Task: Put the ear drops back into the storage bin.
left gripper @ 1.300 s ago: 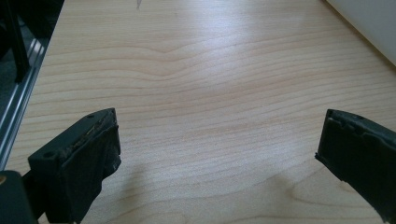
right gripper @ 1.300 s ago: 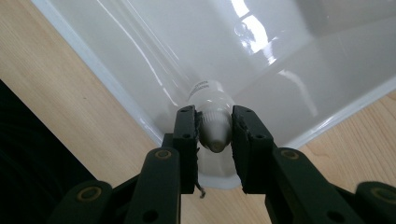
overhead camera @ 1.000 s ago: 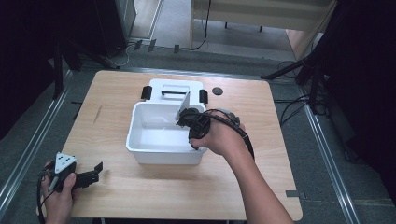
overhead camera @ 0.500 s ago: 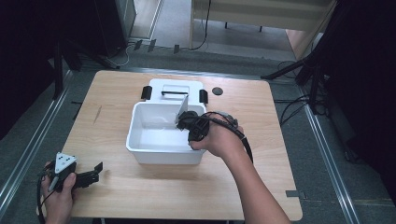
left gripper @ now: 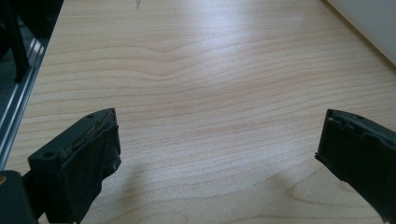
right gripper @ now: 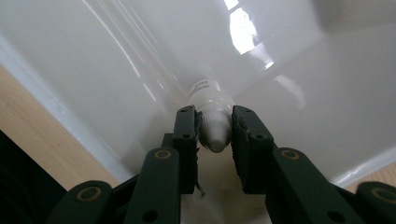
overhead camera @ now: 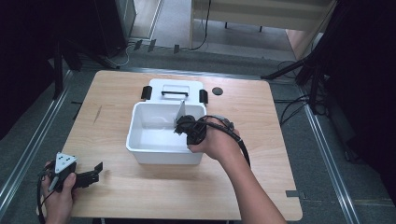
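White plastic bin (overhead camera: 140,140) sits mid-surface in the high view, its lid (overhead camera: 172,88) lying flat just behind it on the wooden surface (overhead camera: 261,140). Right gripper (overhead camera: 183,125) reaches down inside the bin, held by the right hand (overhead camera: 215,142). Left gripper (overhead camera: 81,177) rests near the surface's front-left corner in the left hand (overhead camera: 58,196), well apart from the bin.

Left gripper view: jaws stand wide apart, nothing between them; bare wood grain ahead, a white bin wall (left gripper: 369,23) at far upper right.

Right gripper view: jaws clamped on the cap end of a small white bottle (right gripper: 211,107). Bottle extends straight ahead of the jaws, its far end against the bin's inner wall (right gripper: 116,56). Label print too small to read.
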A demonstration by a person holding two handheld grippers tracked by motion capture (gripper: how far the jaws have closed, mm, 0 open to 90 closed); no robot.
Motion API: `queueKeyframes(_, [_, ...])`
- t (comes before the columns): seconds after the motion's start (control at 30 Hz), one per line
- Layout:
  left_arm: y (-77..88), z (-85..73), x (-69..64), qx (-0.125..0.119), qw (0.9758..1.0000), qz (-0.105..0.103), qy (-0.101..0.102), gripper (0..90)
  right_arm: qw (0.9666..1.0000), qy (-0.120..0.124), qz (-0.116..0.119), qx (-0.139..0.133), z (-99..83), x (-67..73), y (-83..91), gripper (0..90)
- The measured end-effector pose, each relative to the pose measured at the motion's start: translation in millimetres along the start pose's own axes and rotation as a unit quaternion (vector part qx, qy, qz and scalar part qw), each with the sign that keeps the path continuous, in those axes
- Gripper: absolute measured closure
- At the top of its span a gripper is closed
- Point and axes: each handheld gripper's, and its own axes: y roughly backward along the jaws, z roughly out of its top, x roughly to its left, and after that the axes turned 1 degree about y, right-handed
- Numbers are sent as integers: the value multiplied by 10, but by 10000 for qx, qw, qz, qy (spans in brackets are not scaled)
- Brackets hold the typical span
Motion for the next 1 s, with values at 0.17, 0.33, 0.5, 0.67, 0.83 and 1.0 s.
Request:
queueKeyframes(0.17, [0,0,1,-1,10000,-6,1,0,10000,31,-56,37,29,15,-25,723])
queueKeyframes(0.33, [1,0,4,4,10000,-13,-3,0,9999,-3,-39,125,70,10,-96,723])
queueKeyframes(0.5, [0,1,5,12,10000,-15,-6,0,9999,-17,-70,103,87,17,-101,723])
queueKeyframes(0.67, [0,0,4,11,10000,-15,-8,0,9997,109,-196,120,115,42,-112,723])
queueKeyframes(0.83, [0,0,3,9,10000,-15,-10,0,9997,160,-163,102,141,44,-132,723])
queueKeyframes(1.0, [-1,0,4,8,10000,-17,-8,0,9998,168,-99,101,144,31,-136,723])
